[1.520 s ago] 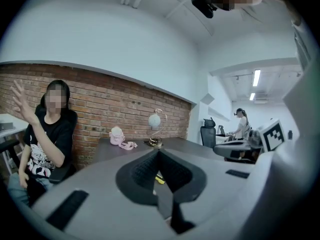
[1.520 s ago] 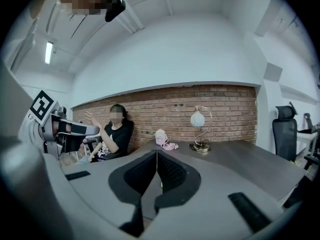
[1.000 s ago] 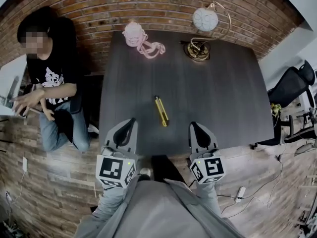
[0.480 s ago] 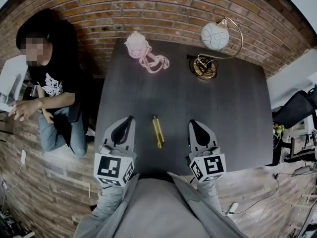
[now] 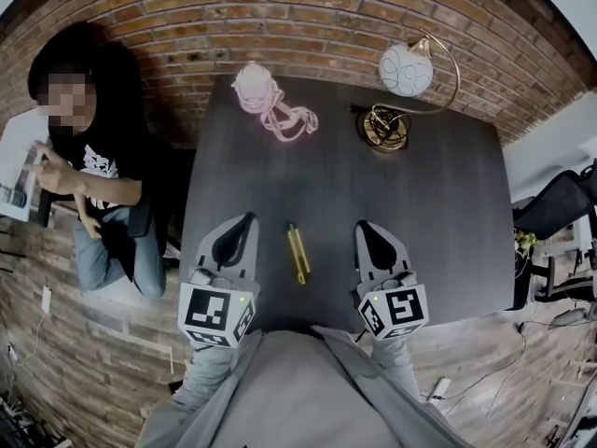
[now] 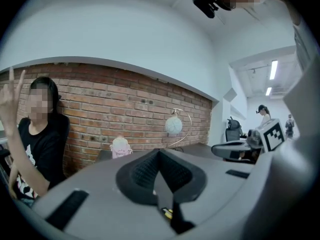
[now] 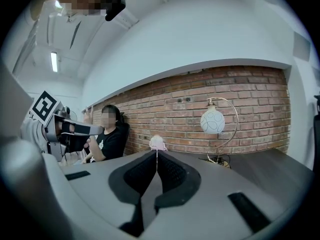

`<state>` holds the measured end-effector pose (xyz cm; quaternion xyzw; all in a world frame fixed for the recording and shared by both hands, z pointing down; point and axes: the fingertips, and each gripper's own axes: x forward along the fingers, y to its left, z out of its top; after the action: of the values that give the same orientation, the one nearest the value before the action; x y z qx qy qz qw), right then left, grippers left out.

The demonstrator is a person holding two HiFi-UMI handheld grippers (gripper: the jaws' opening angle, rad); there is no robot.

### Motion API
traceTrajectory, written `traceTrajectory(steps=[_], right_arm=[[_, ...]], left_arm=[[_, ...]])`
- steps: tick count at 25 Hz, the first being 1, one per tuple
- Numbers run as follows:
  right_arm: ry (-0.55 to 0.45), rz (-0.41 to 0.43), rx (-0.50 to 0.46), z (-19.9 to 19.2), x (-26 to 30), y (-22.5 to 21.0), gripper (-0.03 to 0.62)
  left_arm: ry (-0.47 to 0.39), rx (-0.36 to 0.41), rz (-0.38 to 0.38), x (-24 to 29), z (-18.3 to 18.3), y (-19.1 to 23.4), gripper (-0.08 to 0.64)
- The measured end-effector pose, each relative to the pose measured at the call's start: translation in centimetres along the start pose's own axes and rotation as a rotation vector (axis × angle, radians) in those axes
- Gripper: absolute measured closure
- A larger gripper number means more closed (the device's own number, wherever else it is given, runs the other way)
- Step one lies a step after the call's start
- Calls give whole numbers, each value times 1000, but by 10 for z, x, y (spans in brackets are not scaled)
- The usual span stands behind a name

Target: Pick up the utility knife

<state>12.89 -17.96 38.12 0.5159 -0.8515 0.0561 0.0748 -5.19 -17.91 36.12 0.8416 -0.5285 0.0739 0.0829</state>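
The yellow utility knife (image 5: 298, 253) lies flat on the dark table (image 5: 420, 203), near its front edge, pointing roughly away from me. My left gripper (image 5: 245, 220) hovers just to the knife's left, my right gripper (image 5: 362, 225) just to its right; the knife lies between them, touched by neither. Both point forward, jaws together, holding nothing. In the left gripper view a sliver of the yellow knife (image 6: 166, 213) shows through the gap below the closed jaws (image 6: 159, 152). The right gripper's jaws (image 7: 157, 152) also meet at the tip.
At the table's far edge stand a gold arc lamp with a white globe (image 5: 406, 68) and a pink object with a strap (image 5: 256, 84). A person (image 5: 93, 166) sits left of the table against the brick wall. An office chair (image 5: 560, 208) stands at the right.
Both grippers came forward over the table's front edge and now flank the knife. The seated person raised a hand.
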Motion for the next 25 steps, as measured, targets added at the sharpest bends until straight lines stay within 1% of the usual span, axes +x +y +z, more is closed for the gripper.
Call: traceTrajectory(steps=[7, 15, 21, 25], right_arm=[[18, -13, 3, -5, 6, 6, 572], [55, -11, -8, -15, 11, 12, 572], [119, 2, -19, -40, 17, 20, 572], [184, 25, 9, -64, 21, 28, 572]], left_arm=[[9, -3, -43, 7, -3, 0, 541], [23, -13, -45, 4, -11, 9, 541], [36, -24, -49, 3, -23, 14, 541], [48, -41, -52, 1, -29, 17, 541]])
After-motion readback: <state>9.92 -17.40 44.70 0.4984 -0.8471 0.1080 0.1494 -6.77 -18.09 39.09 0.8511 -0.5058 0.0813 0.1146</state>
